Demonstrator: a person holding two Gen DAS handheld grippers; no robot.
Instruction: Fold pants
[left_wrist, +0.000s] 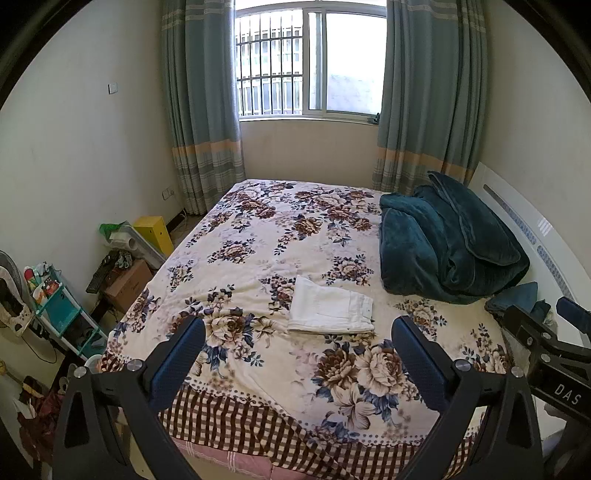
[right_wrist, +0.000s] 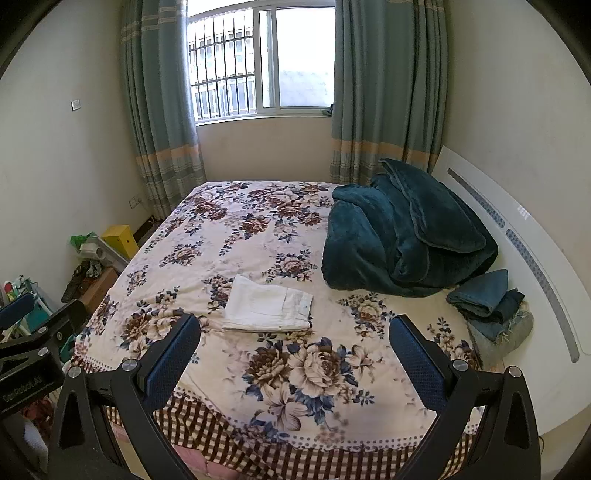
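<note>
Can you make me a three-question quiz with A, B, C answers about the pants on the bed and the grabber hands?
1. Where do the white pants lie?
A. On the floral bedspread
B. On the floor
C. On the windowsill

2. What colour is the big blanket heaped by the headboard?
A. Red
B. Dark teal
C. Yellow

3. How are the left gripper and right gripper?
A. Both open, holding nothing
B. Both shut on the pants
C. One shut, one open

Answers:
1 A: the pants rest folded on the flowered cover.
2 B: the plush heap is dark teal.
3 A: each pair of blue fingers stands wide apart above the bed, apart from the pants.
</note>
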